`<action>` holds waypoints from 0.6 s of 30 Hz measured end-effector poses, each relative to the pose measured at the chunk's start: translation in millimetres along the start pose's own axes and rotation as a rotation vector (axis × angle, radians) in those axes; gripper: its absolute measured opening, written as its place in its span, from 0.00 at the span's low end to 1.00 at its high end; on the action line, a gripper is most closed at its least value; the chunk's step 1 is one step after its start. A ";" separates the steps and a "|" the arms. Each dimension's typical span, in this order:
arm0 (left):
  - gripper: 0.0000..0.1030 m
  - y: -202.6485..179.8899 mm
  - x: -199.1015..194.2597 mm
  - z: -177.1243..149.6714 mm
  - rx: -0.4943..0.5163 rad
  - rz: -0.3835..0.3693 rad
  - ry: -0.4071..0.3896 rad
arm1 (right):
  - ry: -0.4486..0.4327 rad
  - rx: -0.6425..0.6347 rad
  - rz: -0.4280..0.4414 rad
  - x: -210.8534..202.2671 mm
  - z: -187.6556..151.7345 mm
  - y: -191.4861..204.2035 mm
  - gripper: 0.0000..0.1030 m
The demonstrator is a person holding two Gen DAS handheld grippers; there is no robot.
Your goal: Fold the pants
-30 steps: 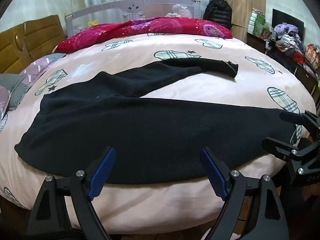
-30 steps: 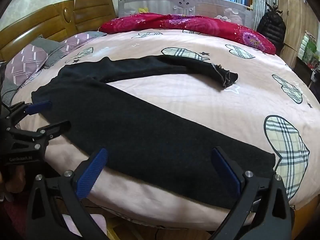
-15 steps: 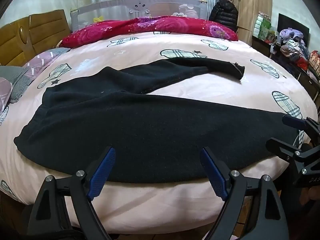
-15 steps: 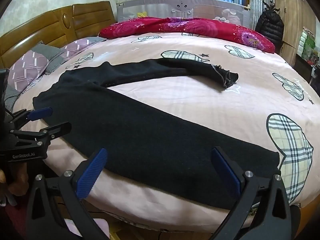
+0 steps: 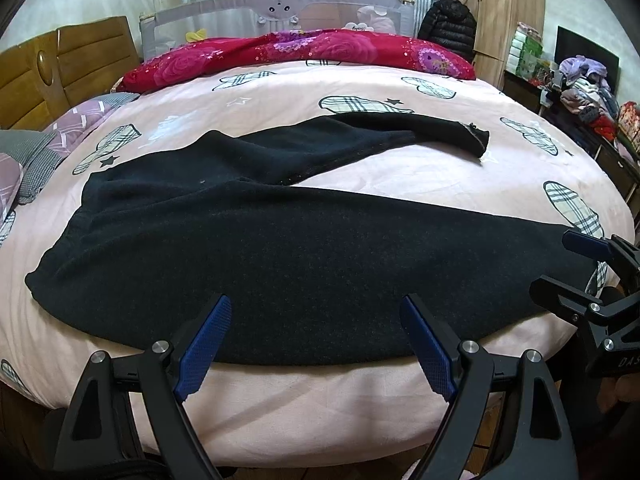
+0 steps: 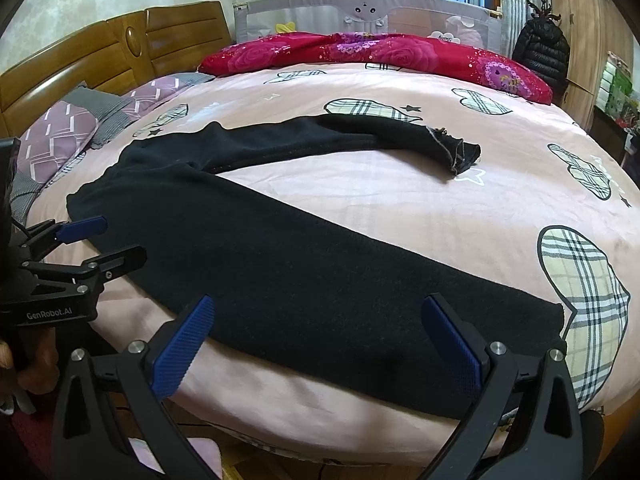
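Note:
Black pants (image 5: 280,256) lie spread flat on the pink bed, waist to the left, legs splayed toward the right. The near leg runs along the front edge; the far leg (image 5: 400,132) angles back to its cuff. My left gripper (image 5: 316,344) hangs open just short of the near leg's lower edge, nothing between its blue pads. In the right wrist view the same pants (image 6: 304,264) fill the middle, and my right gripper (image 6: 320,344) is open near the cuff end of the near leg. Each gripper shows at the edge of the other's view: the right gripper (image 5: 576,264), the left gripper (image 6: 96,240).
The pink bedsheet (image 5: 400,184) with plaid hearts covers a wide bed. A red floral quilt (image 5: 304,52) lies along the far side before a grey bed rail (image 5: 280,8). Pillows (image 6: 68,128) and a wooden headboard (image 6: 120,52) are left. A cluttered shelf with clothes (image 5: 580,88) stands right.
Both cameras have risen and tilted slightly, so the bed sits lower in view. The pants have not moved and both grippers stay open.

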State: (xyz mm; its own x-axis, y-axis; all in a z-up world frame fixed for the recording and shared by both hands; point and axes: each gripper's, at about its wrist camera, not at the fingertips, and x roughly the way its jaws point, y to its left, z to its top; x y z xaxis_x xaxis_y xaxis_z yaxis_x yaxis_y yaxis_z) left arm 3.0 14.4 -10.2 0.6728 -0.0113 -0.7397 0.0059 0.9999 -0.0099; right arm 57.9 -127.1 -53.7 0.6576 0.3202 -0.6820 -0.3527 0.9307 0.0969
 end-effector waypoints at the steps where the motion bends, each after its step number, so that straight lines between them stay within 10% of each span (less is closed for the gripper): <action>1: 0.84 -0.1 0.3 -0.1 0.000 -0.002 0.001 | 0.000 0.000 0.001 -0.5 0.0 0.1 1.00; 18: 0.84 1.8 3.8 -0.6 -0.012 0.001 0.015 | 0.002 0.001 0.003 -0.9 -0.2 0.7 1.00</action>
State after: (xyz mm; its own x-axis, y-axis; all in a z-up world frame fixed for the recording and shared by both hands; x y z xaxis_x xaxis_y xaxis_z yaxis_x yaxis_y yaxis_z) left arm 5.1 16.2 -13.5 0.6619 -0.0103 -0.7495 -0.0034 0.9999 -0.0167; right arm 57.0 -126.9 -53.2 0.6554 0.3223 -0.6831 -0.3539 0.9300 0.0991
